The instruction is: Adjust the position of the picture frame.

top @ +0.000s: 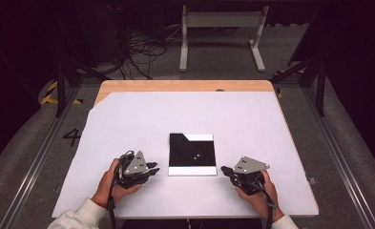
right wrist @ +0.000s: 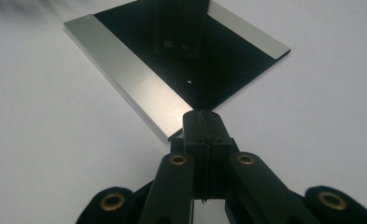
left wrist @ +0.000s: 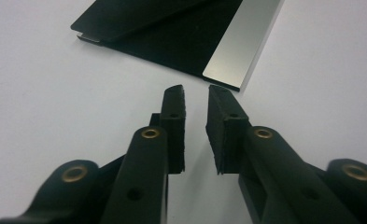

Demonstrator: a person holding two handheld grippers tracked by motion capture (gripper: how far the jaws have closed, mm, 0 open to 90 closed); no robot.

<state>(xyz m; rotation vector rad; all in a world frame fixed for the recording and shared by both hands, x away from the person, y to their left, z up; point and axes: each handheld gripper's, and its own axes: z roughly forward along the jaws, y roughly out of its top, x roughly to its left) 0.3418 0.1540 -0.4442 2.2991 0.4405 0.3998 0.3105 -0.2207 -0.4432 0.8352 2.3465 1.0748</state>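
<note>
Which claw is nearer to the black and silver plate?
Left, narrowly. The left claw sits just off the black and silver plate at its near-left corner; the right claw sits slightly farther off its near-right corner.

Black square plate [top: 192, 152], silver-edged, flat at table centre.

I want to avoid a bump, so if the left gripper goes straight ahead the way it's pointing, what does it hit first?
Probably the near corner of the flat black and silver plate; the left gripper points right at it, jaws slightly apart.
</note>
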